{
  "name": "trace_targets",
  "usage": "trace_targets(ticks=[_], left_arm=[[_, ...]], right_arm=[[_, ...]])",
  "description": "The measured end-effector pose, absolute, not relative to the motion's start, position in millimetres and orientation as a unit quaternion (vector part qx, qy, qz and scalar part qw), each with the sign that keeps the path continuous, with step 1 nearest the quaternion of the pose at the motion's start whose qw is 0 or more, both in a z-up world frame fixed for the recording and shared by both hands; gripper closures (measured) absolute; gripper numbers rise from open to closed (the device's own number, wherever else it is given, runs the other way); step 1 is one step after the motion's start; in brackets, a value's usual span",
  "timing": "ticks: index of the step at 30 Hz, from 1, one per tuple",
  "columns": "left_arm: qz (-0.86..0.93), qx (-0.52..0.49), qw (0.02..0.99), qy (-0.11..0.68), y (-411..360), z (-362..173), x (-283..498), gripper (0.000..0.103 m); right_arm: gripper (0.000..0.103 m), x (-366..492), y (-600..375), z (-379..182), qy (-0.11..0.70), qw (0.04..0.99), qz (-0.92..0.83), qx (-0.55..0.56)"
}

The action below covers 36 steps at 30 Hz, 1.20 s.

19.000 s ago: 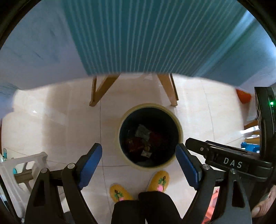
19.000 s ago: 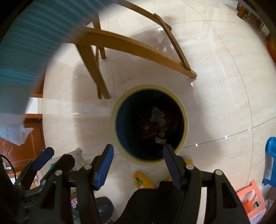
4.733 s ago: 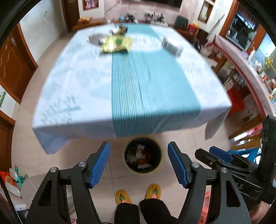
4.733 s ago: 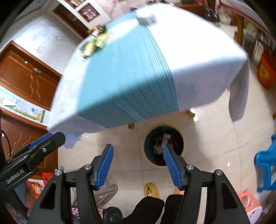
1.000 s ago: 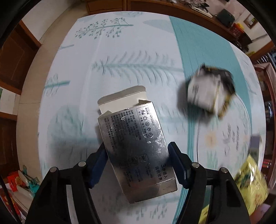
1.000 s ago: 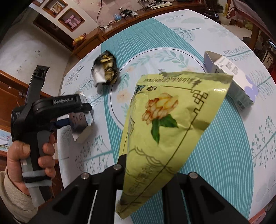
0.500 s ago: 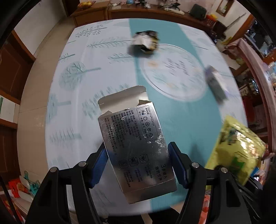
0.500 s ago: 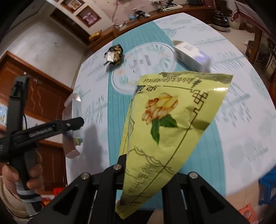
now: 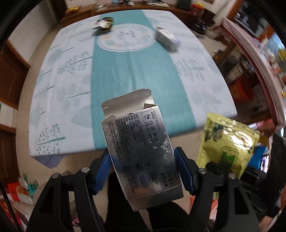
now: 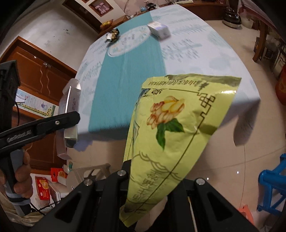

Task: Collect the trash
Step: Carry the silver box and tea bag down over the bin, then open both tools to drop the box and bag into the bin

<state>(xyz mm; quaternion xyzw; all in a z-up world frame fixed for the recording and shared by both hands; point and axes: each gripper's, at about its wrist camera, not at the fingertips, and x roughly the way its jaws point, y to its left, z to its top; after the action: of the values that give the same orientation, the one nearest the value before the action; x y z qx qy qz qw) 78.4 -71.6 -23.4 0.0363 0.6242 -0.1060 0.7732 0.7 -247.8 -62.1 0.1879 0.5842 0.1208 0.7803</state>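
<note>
Both grippers have pulled back off the table (image 9: 205, 75): left gripper (image 9: 142, 166) clamps the silver box (image 9: 141, 155), right gripper (image 10: 143, 185) pinches the yellow bag (image 10: 175, 132). Bin probably next; wrapper (image 9: 104, 24) at eleven o'clock and a blurred, apparently white box (image 9: 167, 38) at one o'clock remain.

Table (image 9: 205, 75) covered by pale cloth printed with plant sprigs; teal runner (image 9: 132, 75) down its middle, cloth corners hanging over the edges. Floor (image 10: 223, 160) glossy beige tile, reflecting small points of light. Brown wooden cabinet doors (image 10: 41, 75) left, against a white wall (image 10: 53, 32). Low wooden sideboard (image 9: 143, 7) behind the table. 1 blue plastic stool (image 10: 273, 185) at right.
</note>
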Motion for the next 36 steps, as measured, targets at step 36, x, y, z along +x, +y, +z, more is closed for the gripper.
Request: trace_targets(ticks=[36], left_arm=[[-0.173,0.088,0.72,0.667,-67.6,-344.6,22.7,0.035]], right_arm=[[0.093,-18.4,-199.0,-383.4,0.706,0.675,0.069,0.203]])
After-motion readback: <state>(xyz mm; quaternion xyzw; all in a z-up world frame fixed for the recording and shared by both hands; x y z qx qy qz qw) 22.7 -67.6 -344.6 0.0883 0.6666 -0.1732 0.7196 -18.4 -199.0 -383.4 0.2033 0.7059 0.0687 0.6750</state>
